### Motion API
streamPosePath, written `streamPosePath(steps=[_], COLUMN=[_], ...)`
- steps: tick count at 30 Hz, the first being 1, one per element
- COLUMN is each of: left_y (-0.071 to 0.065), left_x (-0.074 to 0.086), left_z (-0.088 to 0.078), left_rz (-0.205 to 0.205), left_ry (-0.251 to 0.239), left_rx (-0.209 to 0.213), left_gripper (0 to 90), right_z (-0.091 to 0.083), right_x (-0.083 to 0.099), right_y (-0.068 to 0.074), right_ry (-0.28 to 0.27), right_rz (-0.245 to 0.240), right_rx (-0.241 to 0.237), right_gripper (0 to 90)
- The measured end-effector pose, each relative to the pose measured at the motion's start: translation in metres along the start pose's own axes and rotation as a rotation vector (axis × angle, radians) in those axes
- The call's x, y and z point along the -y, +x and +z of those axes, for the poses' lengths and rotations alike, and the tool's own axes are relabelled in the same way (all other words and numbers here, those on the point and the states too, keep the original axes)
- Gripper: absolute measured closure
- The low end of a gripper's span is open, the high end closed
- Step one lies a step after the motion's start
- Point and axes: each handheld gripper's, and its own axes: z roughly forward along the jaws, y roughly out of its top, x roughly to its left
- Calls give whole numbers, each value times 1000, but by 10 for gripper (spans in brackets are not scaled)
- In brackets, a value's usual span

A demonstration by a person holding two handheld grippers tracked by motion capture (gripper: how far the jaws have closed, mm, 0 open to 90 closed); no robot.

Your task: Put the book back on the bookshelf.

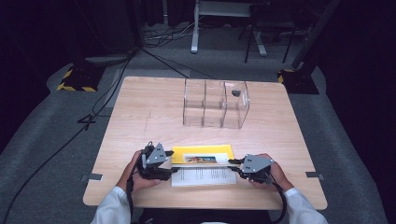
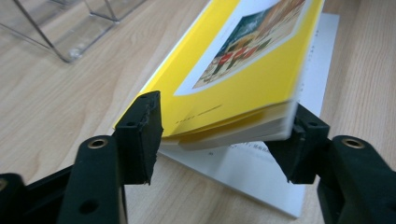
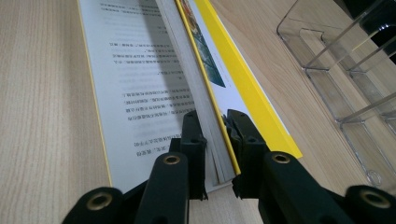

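A yellow book (image 1: pixel 203 153) with a picture on its cover lies near the table's front edge, over a white printed page (image 1: pixel 203 176) that lies flat on the wood. My right gripper (image 3: pixel 215 135) is shut on the book's block of pages and yellow cover (image 3: pixel 243 79) at its right end, beside the printed page (image 3: pixel 135 70). At the left end my left gripper (image 2: pixel 224 140) stands open, with the raised corner of the book (image 2: pixel 243 70) between its jaws. In the high view the left gripper (image 1: pixel 170 163) and right gripper (image 1: pixel 233 163) flank the book.
A clear plastic organiser (image 1: pixel 215 103) with three compartments stands at the back middle of the wooden table (image 1: pixel 140 107), with a small dark thing (image 1: pixel 236 92) at its right end. It also appears as the organiser (image 2: pixel 70 28) and the organiser (image 3: pixel 345 79). Cables lie on the floor beyond.
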Motion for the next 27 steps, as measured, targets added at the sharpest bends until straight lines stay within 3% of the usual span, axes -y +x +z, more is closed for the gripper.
streamPosePath(steps=[2,5,7,8,11,14,17,21,23,27], left_y=[-13,-30,-35,-38,-41,-45,-49,-53,-53,-51], left_x=[-12,-29,-33,-36,-41,-43,-44,-45,-44,-42], left_z=[-1,7,11,17,32,43,49,53,54,55], left_rz=[23,62,77,88,79,82,78,97,112,130], left_ry=[-12,-8,-2,11,70,129,153,169,174,194], left_rx=[-27,-25,-12,-4,-37,-91,-125,-146,-173,-175], left_gripper=[326,299,266,266,272,362,430,483,550,667], right_z=[1,3,5,5,5,6,6,6,5,5], right_x=[-3,-10,-14,-14,-19,-25,-27,-31,-34,-36], right_y=[1,2,3,3,4,7,6,6,5,3], right_ry=[9,16,21,21,29,53,58,67,69,64], right_rz=[-14,-22,-24,-24,-2,2,8,2,-3,-11], right_rx=[-3,-10,-10,-10,-13,-12,-15,-6,0,-3], right_gripper=[793,804,810,810,811,811,806,803,798,791])
